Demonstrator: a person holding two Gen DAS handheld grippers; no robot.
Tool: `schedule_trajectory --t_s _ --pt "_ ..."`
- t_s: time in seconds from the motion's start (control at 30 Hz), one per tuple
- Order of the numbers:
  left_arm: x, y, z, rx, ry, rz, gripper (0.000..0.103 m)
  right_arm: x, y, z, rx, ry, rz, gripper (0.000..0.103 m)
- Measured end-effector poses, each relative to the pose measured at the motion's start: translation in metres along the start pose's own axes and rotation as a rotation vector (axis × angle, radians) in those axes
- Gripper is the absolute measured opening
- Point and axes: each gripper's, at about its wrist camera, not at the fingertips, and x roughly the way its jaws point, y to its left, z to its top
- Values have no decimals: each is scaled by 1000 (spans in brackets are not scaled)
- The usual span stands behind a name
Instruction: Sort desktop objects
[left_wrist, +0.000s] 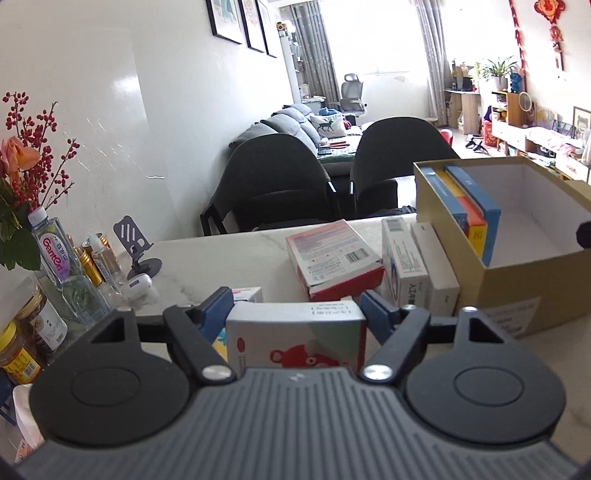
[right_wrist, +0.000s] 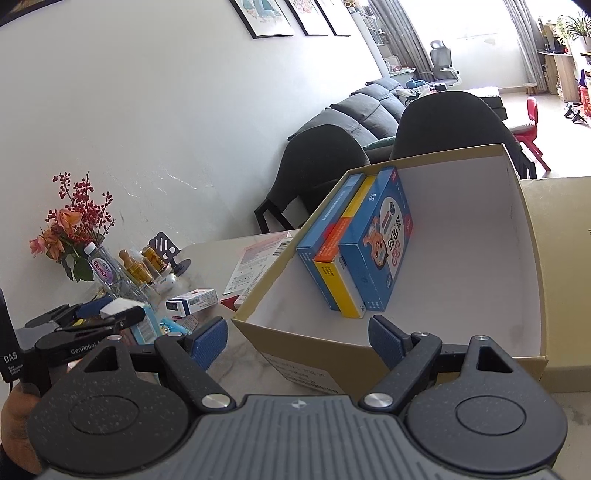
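- Step in hand: I have the left tongs (left_wrist: 295, 308) carrying a white carton with a red bear print (left_wrist: 295, 334); the carton sits between the blue pads (left_wrist: 216, 308) and fills the gap, so I judge it gripped and in transit toward the cardboard box (left_wrist: 517, 273) at the right of the left wrist view.
- Right tongs (right_wrist: 297, 341): standing wide with nothing between them, poised at the near wall of the cardboard box, low centre of the right wrist view.
- Box contents: three cartons (right_wrist: 354, 251) stand on edge against the left wall; the rest of the white floor is bare.
- Next move, in my judgement: lift the bear carton over the box rim, clear of the upright cartons, and set it down beside them before letting go.
- Still unsorted on the bench (left_wrist: 221, 254): a pink-and-red carton (left_wrist: 332, 258) at centre and two white cartons (left_wrist: 417, 269) just beside the box's left wall.
- Bench clutter at the left edge of the left wrist view: a water bottle (left_wrist: 51, 247), small amber bottles, jars, a phone stand (left_wrist: 136, 240), a flower arrangement (left_wrist: 22, 177).
- Room: white wall with framed pictures, two dark chairs (left_wrist: 280, 181) behind the bench, a grey sofa and bright curtained windows beyond.
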Motion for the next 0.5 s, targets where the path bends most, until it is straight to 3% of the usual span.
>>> schedule_trajectory --t_s 0.37,0.5 --pt "-27 -17 -12 17 -42 -43 73 -2 16 -5 -19 10 32 86" --pt "-30 -18 -14 -48 -23 -107 68 -2 24 -8 -43 12 40 86"
